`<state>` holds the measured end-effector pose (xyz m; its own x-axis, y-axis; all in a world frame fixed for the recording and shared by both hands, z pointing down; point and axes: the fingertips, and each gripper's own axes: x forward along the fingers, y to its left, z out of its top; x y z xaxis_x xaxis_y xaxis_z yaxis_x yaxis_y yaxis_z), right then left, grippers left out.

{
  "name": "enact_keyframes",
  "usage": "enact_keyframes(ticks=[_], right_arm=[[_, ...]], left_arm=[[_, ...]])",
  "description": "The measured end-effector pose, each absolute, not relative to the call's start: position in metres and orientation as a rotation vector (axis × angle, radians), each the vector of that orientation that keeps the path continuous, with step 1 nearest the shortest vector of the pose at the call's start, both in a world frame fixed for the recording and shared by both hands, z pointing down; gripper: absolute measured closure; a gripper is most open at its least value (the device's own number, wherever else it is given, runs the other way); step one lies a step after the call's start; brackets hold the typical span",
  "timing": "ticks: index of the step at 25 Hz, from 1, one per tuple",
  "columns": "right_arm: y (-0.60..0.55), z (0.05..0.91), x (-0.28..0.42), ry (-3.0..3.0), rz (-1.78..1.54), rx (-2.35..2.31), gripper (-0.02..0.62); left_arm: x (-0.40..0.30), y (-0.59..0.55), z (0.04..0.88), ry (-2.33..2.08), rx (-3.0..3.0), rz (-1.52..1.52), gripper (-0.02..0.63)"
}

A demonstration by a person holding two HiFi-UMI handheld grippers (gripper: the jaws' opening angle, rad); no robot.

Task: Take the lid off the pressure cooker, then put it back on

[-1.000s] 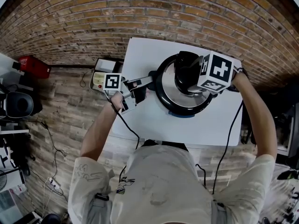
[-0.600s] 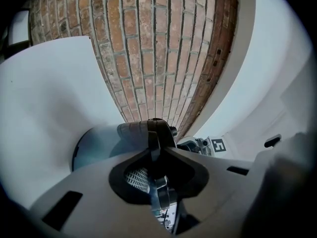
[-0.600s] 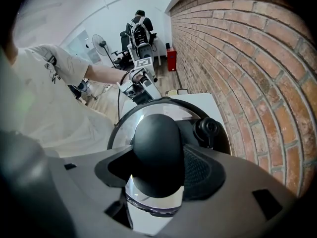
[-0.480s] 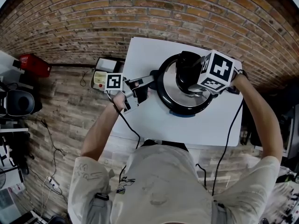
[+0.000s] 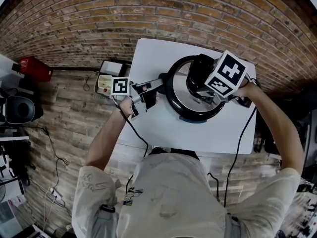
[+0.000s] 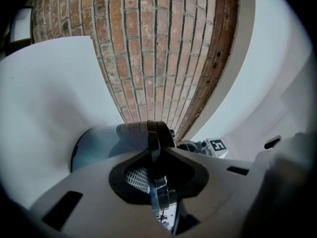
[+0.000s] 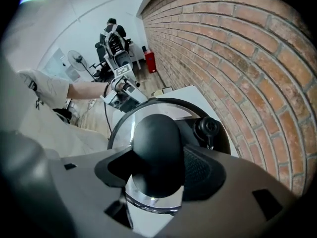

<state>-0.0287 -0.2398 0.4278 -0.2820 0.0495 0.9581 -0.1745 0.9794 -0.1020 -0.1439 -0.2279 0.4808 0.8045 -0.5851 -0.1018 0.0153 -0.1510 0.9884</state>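
Head view: we log the shiny steel lid (image 5: 176, 96) seated on the pressure cooker (image 5: 194, 118) near the tabletop's (image 5: 163, 133) right edge. Right gripper (image 7: 157, 170) clamps its black knob (image 7: 156, 135); left gripper (image 6: 154, 150) narrowly pinches the handle (image 5: 154, 85).

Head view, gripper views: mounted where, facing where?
Head view: on the head, down at table and pressure cooker; torso, arms, left gripper, right gripper show.
Left gripper view: on that gripper, level along jaws clamped on the side handle.
Right gripper view: on that gripper, down at the lid knob it grips; left arm shows.
Shared: head and right gripper views both show the left gripper.
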Motion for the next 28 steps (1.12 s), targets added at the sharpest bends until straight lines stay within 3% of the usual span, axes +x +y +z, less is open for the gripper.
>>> enact_keyframes(ticks=[10,28], right_arm=[[-0.2419,0.4277,-0.0267,-1.853,0.431,0.405,0.299],[-0.239,0.4276,-0.0268,-1.843,0.398,0.359,0.304]], left_arm=[[-0.1448,-0.229,0.4827,-0.463,1.643,-0.571,0.533],[-0.1451,-0.2301,0.4824,-0.447,1.641,-0.572,0.532]])
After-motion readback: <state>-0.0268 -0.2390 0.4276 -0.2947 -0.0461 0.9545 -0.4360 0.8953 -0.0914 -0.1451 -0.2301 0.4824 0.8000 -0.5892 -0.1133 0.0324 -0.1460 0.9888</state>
